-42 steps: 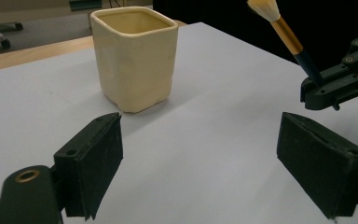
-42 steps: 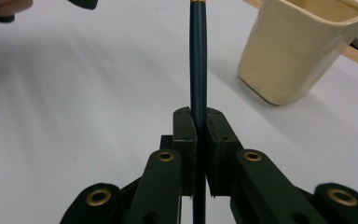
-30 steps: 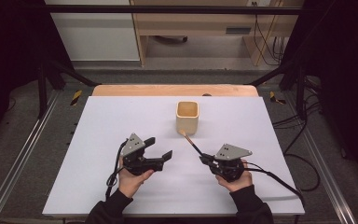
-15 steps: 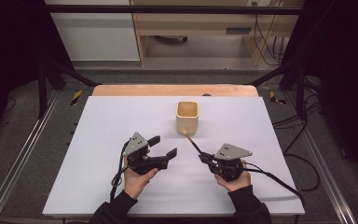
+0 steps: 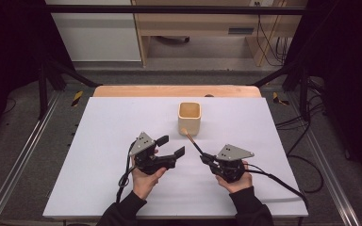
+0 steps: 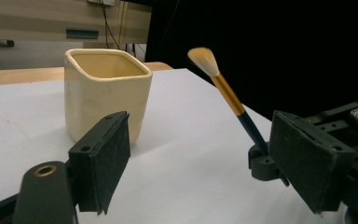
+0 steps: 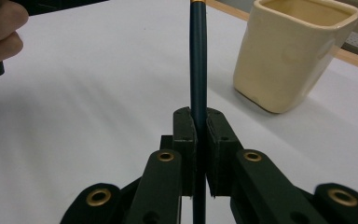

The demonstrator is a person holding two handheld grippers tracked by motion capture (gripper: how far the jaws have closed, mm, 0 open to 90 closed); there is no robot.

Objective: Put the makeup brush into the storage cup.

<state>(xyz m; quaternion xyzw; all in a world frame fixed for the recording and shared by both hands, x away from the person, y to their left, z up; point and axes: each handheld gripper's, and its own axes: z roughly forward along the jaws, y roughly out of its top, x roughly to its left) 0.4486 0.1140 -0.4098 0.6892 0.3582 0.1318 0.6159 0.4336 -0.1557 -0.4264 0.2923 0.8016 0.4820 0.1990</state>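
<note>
A cream square cup (image 5: 189,117) stands upright at the middle of the white table. My right gripper (image 5: 202,157) is shut on the dark handle of a make-up brush (image 5: 192,142). The brush slants up with its pale bristles near the cup's front. In the right gripper view the pads (image 7: 185,135) clamp the handle (image 7: 198,60), and the cup (image 7: 289,56) is to the upper right. My left gripper (image 5: 170,146) stands open to the left of the brush. Its jaws have just been closing a little and no thing is pressed between them. The left gripper view looks past them (image 6: 205,163) at the cup (image 6: 107,93) and brush (image 6: 228,93).
A white sheet (image 5: 99,141) covers the table, with a wooden strip (image 5: 136,90) along its far edge. Cables (image 5: 283,181) trail from both grippers toward the near side. Dark frame posts and metal rails (image 5: 19,160) flank the table.
My left gripper has shifted slightly to the right, toward the brush and the right gripper. The right gripper and the brush have kept still.
</note>
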